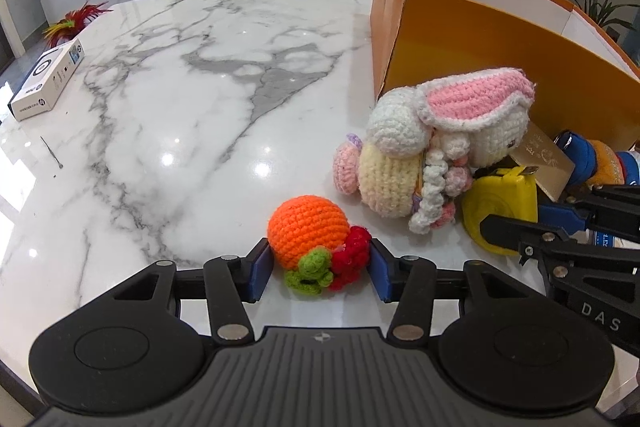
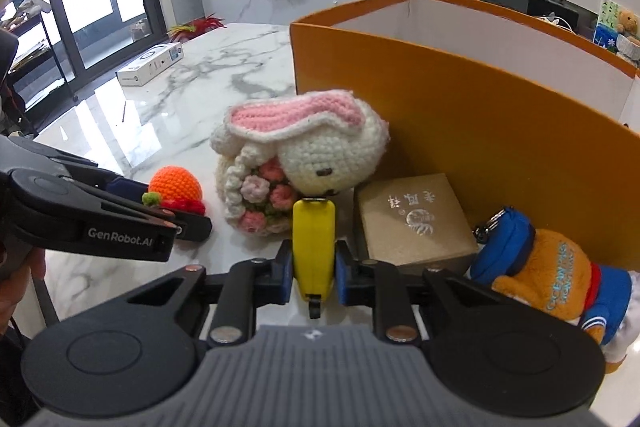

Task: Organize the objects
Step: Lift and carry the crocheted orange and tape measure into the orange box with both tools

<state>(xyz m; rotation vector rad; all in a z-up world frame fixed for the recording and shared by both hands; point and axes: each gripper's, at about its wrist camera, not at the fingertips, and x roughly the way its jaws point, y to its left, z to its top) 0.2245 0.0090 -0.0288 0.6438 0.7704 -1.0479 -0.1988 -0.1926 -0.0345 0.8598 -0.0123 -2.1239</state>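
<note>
- Left hand-held gripper (image 1: 318, 269): I see both blue pads clenched on a crocheted orange toy (image 1: 308, 230), which carries a green piece and a red piece at its near end. The toy rests on the marble counter (image 1: 180, 115).
- Right hand-held gripper (image 2: 314, 273): I see its pads pressed against the two flat sides of a yellow tape measure (image 2: 313, 247), held on edge, with the black wrist loop hanging at the near end.
- Crocheted rabbit (image 2: 320, 151): it lies on its side just beyond the tape measure, with the pink-lined ear uppermost and the knitted flowers facing the left hand-held gripper.
- Orange box (image 2: 500, 115): it stands open-topped at the right of the counter, directly behind the rabbit.
- Tan gift box (image 2: 416, 223): it lies flat against the orange box wall, just right of the tape measure.
- Plush toy in orange and blue (image 2: 556, 275): it lies right of the tan gift box, near the orange box.
- White carton (image 1: 48, 81): it sits well apart, at the far left edge of the counter.
</note>
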